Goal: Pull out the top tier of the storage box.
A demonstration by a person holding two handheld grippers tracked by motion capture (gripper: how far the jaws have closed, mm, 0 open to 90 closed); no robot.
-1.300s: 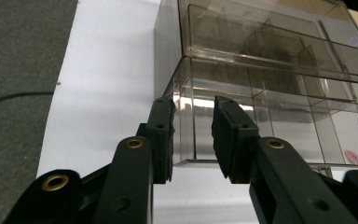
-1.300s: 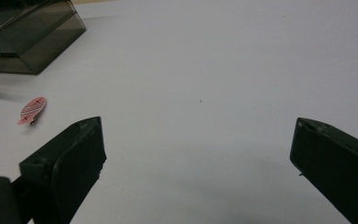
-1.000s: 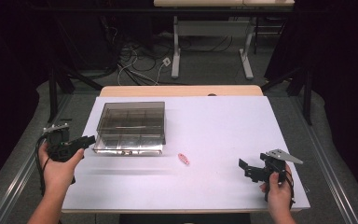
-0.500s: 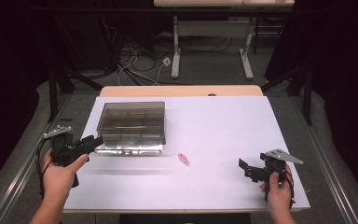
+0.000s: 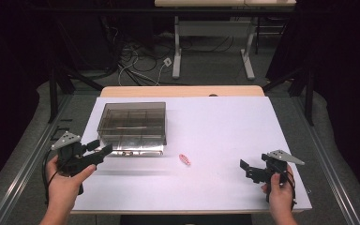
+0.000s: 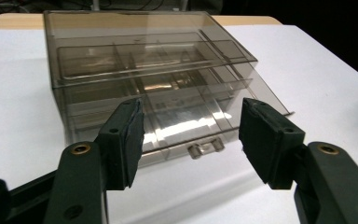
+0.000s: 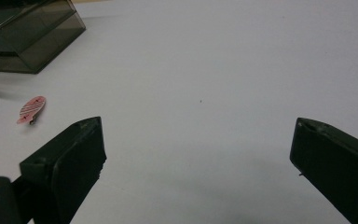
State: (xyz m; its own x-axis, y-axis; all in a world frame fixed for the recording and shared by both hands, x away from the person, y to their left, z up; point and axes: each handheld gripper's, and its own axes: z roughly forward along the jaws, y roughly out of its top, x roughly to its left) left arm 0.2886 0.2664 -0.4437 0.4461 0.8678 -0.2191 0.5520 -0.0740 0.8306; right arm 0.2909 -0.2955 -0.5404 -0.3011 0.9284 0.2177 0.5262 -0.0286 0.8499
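The white table (image 5: 225,140) is the biggest thing here. On its left half sits a smoky see-through plastic drawer box (image 5: 132,126), with small compartments inside. A drawer near the bottom sticks out a little toward the person, and it has a small clear pull tab (image 6: 205,148) on its front.

The left gripper (image 5: 98,152) hangs just in front of the box, pointing at that drawer. Its jaws have just been opening, and they stand apart with nothing between them but air. The right gripper (image 5: 247,169) rests low near the right front corner of the table, well apart from the box. Its jaws are wide apart too, and they hold nothing.

A little pink striped clip (image 5: 184,159) that looks like a fish lies on the table between the two grippers, near the box.

The box looks light, hard and slippery, so it may slide when pulled. It could crack if squeezed hard. The tab is the best place to pinch, gently.

I cannot see any words or labels to read.
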